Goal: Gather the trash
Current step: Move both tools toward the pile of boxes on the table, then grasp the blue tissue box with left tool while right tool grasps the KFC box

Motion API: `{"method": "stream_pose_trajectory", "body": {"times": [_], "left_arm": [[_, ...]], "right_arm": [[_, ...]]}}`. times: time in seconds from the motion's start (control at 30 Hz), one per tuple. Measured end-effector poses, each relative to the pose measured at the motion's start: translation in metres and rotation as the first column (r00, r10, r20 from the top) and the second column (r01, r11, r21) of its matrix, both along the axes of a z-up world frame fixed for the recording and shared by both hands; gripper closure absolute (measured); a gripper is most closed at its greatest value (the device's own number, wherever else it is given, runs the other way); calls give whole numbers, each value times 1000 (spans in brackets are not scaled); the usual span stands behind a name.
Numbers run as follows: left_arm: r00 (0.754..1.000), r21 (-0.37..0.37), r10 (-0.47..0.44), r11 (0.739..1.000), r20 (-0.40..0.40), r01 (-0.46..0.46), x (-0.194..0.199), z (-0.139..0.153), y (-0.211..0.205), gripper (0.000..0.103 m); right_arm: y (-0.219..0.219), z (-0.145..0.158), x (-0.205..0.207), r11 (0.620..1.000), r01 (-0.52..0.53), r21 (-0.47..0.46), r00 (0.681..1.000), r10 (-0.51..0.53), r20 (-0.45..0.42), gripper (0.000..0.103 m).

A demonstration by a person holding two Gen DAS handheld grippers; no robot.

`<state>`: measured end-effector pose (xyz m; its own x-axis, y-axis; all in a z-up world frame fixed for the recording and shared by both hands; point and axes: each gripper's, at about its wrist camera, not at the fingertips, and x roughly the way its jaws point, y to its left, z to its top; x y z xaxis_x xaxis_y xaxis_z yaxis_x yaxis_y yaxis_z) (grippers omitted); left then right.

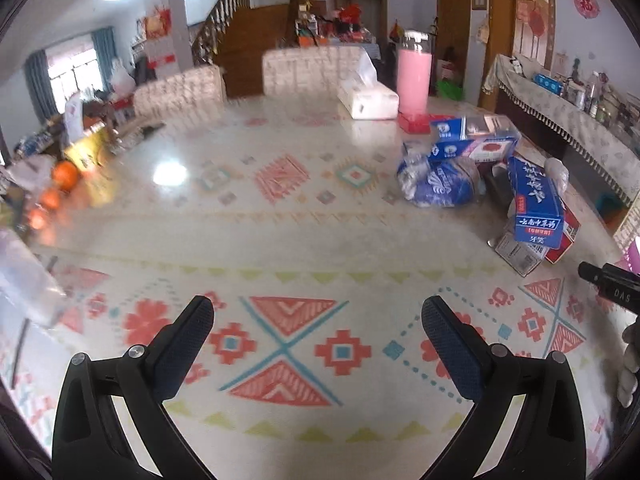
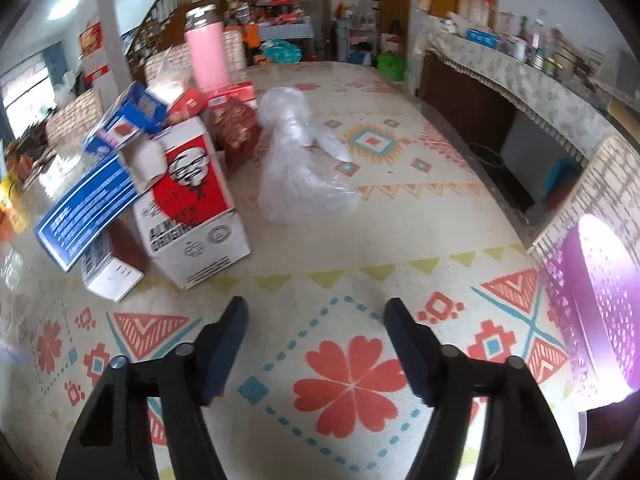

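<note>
Both grippers are seen released over the patterned tablecloth (image 2: 400,216), nothing between the fingers: left gripper (image 1: 318,322), right gripper (image 2: 316,320). One white-and-red fast-food carton (image 2: 192,200) and one crumpled clear plastic bag (image 2: 296,160) are noted beyond. Roughly five small boxes (image 2: 132,116) are piled behind, partly hidden.

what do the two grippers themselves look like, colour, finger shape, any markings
Both are matte black plastic. The left gripper has two curved arms with silver pivot screws, ending in flat fingers faced with dark blue textured pads. The right gripper is the same build: black arms, silver screws, dark blue pads. From the left wrist view its black body shows white lettering, "DAS".
</note>
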<state>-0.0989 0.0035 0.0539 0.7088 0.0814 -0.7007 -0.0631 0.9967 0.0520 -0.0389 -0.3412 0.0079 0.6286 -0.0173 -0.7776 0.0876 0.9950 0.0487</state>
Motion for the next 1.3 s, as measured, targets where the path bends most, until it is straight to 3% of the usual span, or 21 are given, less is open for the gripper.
{"method": "stream_pose_trajectory", "body": {"times": [0.03, 0.1, 0.13, 0.2, 0.27, 0.33, 0.37, 0.43, 0.6, 0.93, 1.03, 1.13, 1.3], "left_arm": [[1000, 11, -12, 1000, 0, 12, -4, 3, -3, 0], [1000, 37, -12, 999, 24, 11, -13, 7, -9, 0], [999, 47, -8, 999, 40, 6, -16, 9, -12, 0], [998, 56, -1, 998, 63, -2, -23, 13, -17, 0], [998, 45, -5, 999, 64, 2, -21, 17, -21, 0], [999, 52, -16, 999, 50, 13, -17, 16, -28, 0], [999, 66, -24, 998, 42, 21, -16, 15, -33, 0], [999, 79, -46, 996, 21, 44, -12, 11, -41, 0], [996, 67, -87, 994, -29, 89, -10, 2, -59, 0], [990, 107, -132, 985, -55, 138, -6, -3, -83, 0], [986, 91, -162, 982, -48, 166, -3, 6, -83, 0], [977, 56, -209, 976, -29, 211, 3, 20, -86, 0], [943, 43, -333, 942, 2, 332, 23, 38, -111, 0]], "right_arm": [[-4, 2, -3, 1000, 26, 12, 1000, -26, 13, 33], [-10, 10, -13, 997, 83, 9, 994, -83, 69, 44], [-13, 19, -26, 991, 133, -3, 981, -132, 141, 44], [-12, 34, -46, 979, 203, -29, 948, -189, 257, 44], [-4, 48, -73, 950, 303, -71, 883, -252, 395, 44], [5, 56, -91, 929, 355, -101, 830, -264, 491, 37], [10, 58, -97, 921, 371, -115, 811, -261, 523, 28], [15, 63, -104, 918, 376, -127, 791, -247, 560, 18], [5, 68, -103, 926, 369, -78, 791, -268, 550, 15], [13, 63, -108, 956, 281, -86, 805, -185, 563, 15], [17, 62, -103, 974, 205, -94, 829, -122, 547, 15], [20, 57, -87, 990, 106, -90, 873, -49, 485, 21], [1, 47, -65, 999, 28, 43, 920, -43, 390, 33]]}}
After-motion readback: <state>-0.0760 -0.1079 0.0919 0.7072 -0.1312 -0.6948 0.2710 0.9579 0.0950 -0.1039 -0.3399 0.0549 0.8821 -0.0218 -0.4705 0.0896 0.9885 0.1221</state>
